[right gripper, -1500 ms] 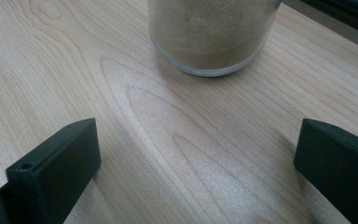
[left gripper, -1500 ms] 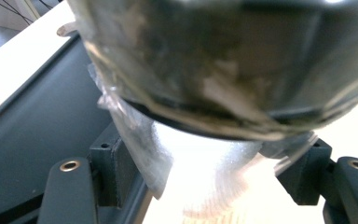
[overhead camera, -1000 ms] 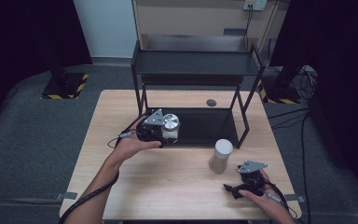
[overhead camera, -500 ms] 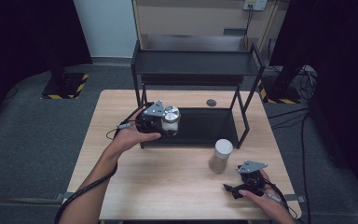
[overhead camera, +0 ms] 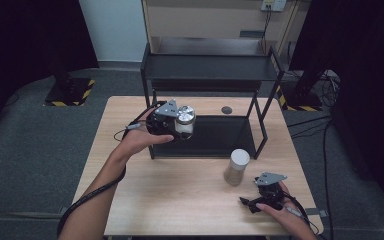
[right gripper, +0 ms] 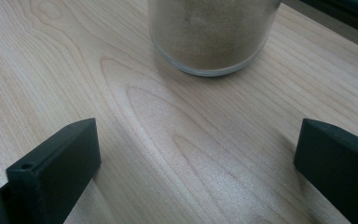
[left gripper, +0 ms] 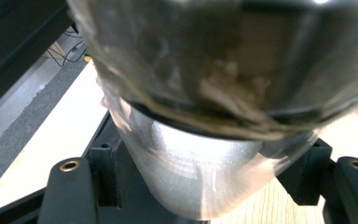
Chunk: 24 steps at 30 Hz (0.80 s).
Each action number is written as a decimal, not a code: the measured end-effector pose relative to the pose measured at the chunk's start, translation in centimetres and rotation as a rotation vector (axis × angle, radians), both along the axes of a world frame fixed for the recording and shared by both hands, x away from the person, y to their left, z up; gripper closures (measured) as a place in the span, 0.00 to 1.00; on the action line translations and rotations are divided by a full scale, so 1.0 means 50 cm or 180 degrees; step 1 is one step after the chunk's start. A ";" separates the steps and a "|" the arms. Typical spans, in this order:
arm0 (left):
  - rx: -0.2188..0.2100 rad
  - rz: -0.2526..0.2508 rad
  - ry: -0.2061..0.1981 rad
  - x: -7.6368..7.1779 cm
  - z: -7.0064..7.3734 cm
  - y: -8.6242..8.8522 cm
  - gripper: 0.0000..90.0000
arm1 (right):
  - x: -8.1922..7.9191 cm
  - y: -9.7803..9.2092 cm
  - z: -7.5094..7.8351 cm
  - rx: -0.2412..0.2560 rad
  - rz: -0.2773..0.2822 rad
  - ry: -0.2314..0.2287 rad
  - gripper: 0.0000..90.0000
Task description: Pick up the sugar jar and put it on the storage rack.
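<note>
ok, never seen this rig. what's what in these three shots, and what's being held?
No robot here: a person holds a two-jaw hand gripper in each hand. The high view looks down on a wooden table with a black shelf rack. The other two views come from cameras riding on each gripper. The left gripper is shut on a silver-lidded jar, lifted at the rack's lower shelf; its own view shows that jar up close. The right gripper rests open on the table, facing a second jar of tan powder standing apart from its jaws.
</note>
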<state>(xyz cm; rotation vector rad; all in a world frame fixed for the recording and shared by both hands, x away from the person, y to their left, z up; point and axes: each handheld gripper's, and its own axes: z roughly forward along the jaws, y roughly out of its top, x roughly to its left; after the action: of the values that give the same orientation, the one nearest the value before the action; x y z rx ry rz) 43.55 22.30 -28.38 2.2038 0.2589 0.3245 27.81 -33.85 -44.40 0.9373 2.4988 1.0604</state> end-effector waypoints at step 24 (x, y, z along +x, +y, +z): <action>0.0059 -0.0001 -0.0131 -0.003 0.087 0.013 0.34 | 0.000 0.000 0.000 -0.0001 -0.0001 -0.0001 0.01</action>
<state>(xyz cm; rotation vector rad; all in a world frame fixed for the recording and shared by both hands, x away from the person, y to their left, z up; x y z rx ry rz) 43.38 22.96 -24.03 2.2127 0.2341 0.3731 27.81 -33.84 -44.40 0.9371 2.4985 1.0599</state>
